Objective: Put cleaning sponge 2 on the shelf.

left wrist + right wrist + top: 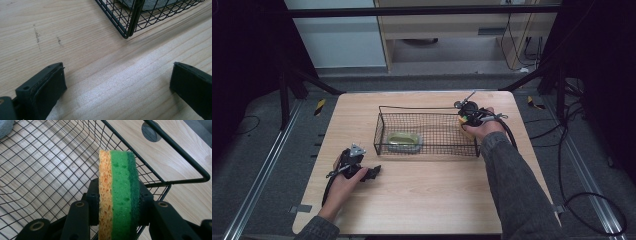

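sponge (118, 192): clamped on edge in right gripper (472, 117) jaws, long axis running out from them, just above right end of wire basket (384, 131) | below: open mesh floor | other item (403, 141) lies left in basket, well apart | left gripper (371, 173) jaws apart, empty, on near-left worktop (422, 195)

The table (422, 185) sat evenly lit from above while the room around it stayed dark. In the left gripper view a pale sheen streaked the wood. The sponge (118, 195) looked sharp close up; the basket (50, 170) mesh softened toward the edges.
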Motion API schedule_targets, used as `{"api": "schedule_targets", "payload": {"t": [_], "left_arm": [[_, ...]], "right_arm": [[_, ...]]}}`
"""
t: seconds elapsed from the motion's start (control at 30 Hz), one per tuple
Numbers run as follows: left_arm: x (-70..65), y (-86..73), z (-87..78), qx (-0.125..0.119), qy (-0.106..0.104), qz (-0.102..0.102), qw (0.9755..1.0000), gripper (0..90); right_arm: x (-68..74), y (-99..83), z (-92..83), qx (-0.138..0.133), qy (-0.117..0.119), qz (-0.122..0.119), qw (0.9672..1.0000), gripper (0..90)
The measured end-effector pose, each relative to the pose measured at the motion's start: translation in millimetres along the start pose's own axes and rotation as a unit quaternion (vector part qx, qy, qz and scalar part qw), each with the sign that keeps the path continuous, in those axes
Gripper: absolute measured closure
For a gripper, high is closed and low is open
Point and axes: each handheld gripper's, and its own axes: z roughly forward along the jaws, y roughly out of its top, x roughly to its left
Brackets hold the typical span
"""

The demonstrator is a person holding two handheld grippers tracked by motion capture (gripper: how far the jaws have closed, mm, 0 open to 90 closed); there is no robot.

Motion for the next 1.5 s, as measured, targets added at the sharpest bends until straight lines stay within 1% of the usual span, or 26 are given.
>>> {"api": "schedule_targets", "payload": {"t": [0.07,0.23,0.27,0.43,0.5,0.57,0.8,1.0,1.17,1.23,1.33,1.5], "left_arm": [[0.0,0.0,0.0,0.0,0.0,0.0,1.0,0.0],[0.0,0.0,0.0,0.0,0.0,0.0,1.0,0.0],[0.0,0.0,0.0,0.0,0.0,0.0,1.0,0.0],[0.0,0.0,0.0,0.0,0.0,0.0,1.0,0.0],[0.0,0.0,0.0,0.0,0.0,0.0,1.0,0.0],[0.0,0.0,0.0,0.0,0.0,0.0,1.0,0.0],[-0.1,0.0,0.0,0.0,0.0,-0.001,1.0,0.0],[-0.2,0.0,0.1,0.0,0.0,-0.002,1.0,0.0],[-0.2,0.0,0.1,0.0,0.0,-0.002,1.0,0.0],[-0.3,0.0,0.1,0.0,0.0,-0.002,1.0,0.0],[-0.2,0.0,0.1,0.0,0.0,-0.002,1.0,0.0],[0.1,0.1,-0.1,0.002,-0.001,0.001,1.0,0.0]], "right_arm": [[-0.2,0.2,1.5,0.001,-0.001,0.003,1.0,64.1],[1.2,0.3,4.4,0.005,0.002,0.0,1.0,63.8],[2.0,0.5,4.5,0.005,0.0,0.001,1.0,63.7],[3.4,0.7,5.2,0.002,0.002,0.001,1.0,62.7],[4.4,0.9,5.3,0.003,0.004,0.003,1.0,59.3],[4.2,1.3,4.2,0.0,0.004,0.006,1.0,59.6],[5.2,1.8,-0.6,-0.006,0.005,0.004,1.0,59.8],[6.7,2.0,-5.2,-0.01,0.008,0.003,0.9999,57.7],[11.2,2.2,-12.0,-0.015,0.01,-0.001,0.9998,56.3],[12.0,2.3,-13.0,-0.016,0.013,-0.002,0.9998,56.1],[15.1,2.2,-15.8,-0.018,0.023,0.001,0.9996,52.6],[21.5,0.8,-15.9,-0.02,0.034,0.0,0.9992,51.4]]}}
